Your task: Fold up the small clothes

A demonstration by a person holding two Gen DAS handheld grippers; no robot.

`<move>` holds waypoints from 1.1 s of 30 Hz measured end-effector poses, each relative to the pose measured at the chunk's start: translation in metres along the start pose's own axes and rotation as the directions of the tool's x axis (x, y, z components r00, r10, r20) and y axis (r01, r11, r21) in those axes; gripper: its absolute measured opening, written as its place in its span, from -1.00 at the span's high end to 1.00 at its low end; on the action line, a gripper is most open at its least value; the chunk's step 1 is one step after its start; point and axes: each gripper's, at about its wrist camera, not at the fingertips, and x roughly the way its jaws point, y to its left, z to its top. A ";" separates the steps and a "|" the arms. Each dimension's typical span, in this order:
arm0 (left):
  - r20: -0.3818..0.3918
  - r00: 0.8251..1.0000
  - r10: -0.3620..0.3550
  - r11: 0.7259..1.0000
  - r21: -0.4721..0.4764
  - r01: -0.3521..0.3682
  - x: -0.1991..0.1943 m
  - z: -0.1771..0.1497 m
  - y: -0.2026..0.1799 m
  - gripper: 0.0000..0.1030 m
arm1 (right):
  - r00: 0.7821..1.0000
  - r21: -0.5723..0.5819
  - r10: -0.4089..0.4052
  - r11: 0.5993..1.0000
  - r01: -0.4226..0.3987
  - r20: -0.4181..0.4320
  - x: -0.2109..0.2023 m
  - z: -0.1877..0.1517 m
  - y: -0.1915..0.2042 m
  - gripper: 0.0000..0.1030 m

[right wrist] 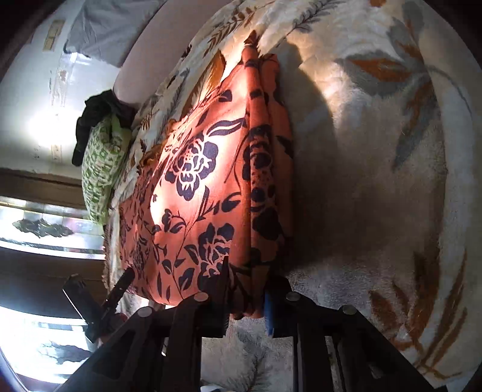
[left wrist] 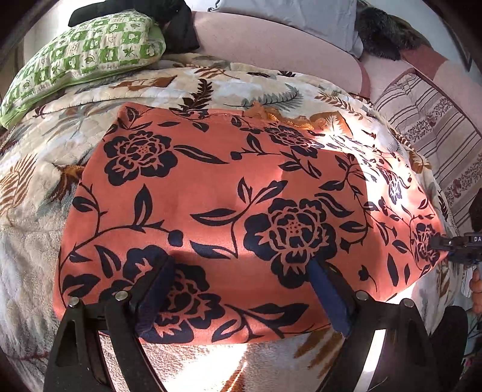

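An orange garment with a dark blue flower print (left wrist: 229, 193) lies folded flat on a cream leaf-print blanket (left wrist: 39, 193). My left gripper (left wrist: 241, 289) is open, its blue-padded fingers (left wrist: 156, 289) resting wide apart on the garment's near edge. In the right wrist view the garment (right wrist: 198, 187) shows a layered side edge. My right gripper (right wrist: 247, 292) has its jaws close around that edge's corner, gripping the cloth. The right gripper also shows at the right edge of the left wrist view (left wrist: 452, 242). The left gripper shows in the right wrist view (right wrist: 117, 289).
A green and white patterned pillow (left wrist: 84, 57) lies at the back left with a dark garment (left wrist: 180, 27) behind it. A pink cushion (left wrist: 277, 51) and a striped quilt (left wrist: 430, 126) lie at the back and right. A wall and a mirrored cabinet (right wrist: 45, 226) stand beyond the bed.
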 end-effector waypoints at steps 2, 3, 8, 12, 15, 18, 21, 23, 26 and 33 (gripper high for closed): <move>0.014 1.000 -0.002 1.000 0.003 0.002 -0.007 -0.002 0.002 -0.74 | 0.995 -0.092 -0.077 0.992 0.082 0.056 -0.013 -0.005 0.024 0.67; 0.018 1.000 -0.008 1.000 -0.004 0.008 -0.009 -0.002 0.004 -0.74 | 0.989 -0.125 -0.117 0.984 0.129 0.095 -0.021 -0.006 0.033 0.67; 0.006 1.000 -0.018 1.000 -0.019 0.018 -0.008 -0.001 0.008 -0.74 | 0.969 -0.019 -0.235 0.971 0.237 0.075 -0.020 0.000 0.000 0.42; 0.006 1.000 -0.010 1.000 0.004 0.010 -0.005 -0.003 0.007 -0.74 | 0.959 0.219 -0.108 0.974 0.049 0.263 -0.063 -0.036 -0.029 -0.61; 0.007 1.000 0.000 1.000 0.005 0.000 -0.003 -0.002 0.006 -0.74 | 0.951 0.323 0.107 0.924 -0.203 0.291 -0.058 -0.068 -0.037 -0.61; 0.004 1.000 0.004 1.000 0.012 -0.004 -0.002 -0.002 0.005 -0.75 | 0.923 0.424 0.204 0.841 -0.336 0.327 -0.029 -0.073 -0.043 -0.61; 0.004 1.000 0.003 1.000 0.028 -0.003 -0.002 -0.003 0.005 -0.75 | 0.875 0.543 0.204 0.716 -0.439 0.439 -0.002 -0.066 -0.060 -0.60; 0.005 1.000 0.009 0.999 0.046 -0.009 -0.001 -0.005 0.004 -0.75 | 0.853 0.550 0.189 0.693 -0.466 0.486 -0.006 -0.057 -0.064 -0.09; 0.017 1.000 0.019 0.997 0.070 -0.021 0.000 -0.007 0.002 -0.75 | 0.873 0.442 0.058 0.845 -0.302 0.484 -0.042 -0.037 -0.040 0.72; 0.024 1.000 0.010 0.998 0.054 -0.011 -0.013 -0.006 0.008 -0.78 | 0.920 0.230 -0.231 0.960 0.162 0.316 -0.029 -0.041 -0.019 0.56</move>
